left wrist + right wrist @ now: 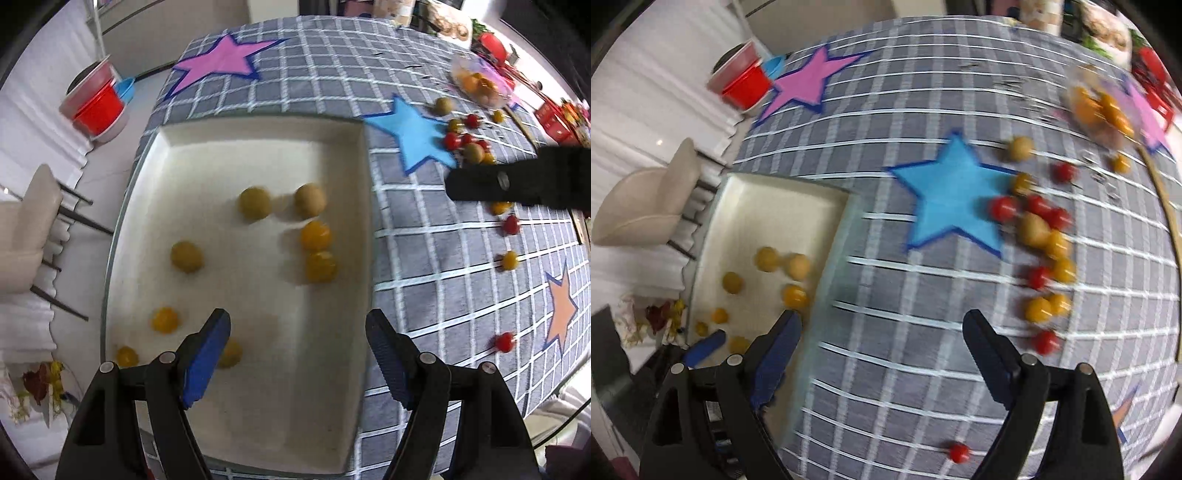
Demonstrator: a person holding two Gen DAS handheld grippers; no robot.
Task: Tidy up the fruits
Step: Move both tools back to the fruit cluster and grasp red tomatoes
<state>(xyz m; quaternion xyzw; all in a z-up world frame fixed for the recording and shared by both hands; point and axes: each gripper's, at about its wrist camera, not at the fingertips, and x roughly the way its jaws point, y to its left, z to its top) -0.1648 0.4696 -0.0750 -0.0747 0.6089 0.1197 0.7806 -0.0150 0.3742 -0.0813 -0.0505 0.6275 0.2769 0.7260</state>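
A white tray [258,147] sits at the table's left edge and holds several yellow and greenish-brown fruits, such as one yellow fruit [316,235]. My left gripper [299,350] is open and empty, hovering over the tray's near part. My right gripper [882,347] is open and empty above the checked cloth, right of the tray [764,206]. A pile of red, yellow and brownish fruits [1039,229] lies loose on the cloth beside a blue star [953,199]. The right gripper also shows in the left wrist view [454,184], over those fruits.
A clear bowl [476,83] with orange fruits stands at the far right. Red tubs [98,105] sit on the floor past the table's left edge, near a beige chair [33,221]. Red items [491,46] and packages line the back.
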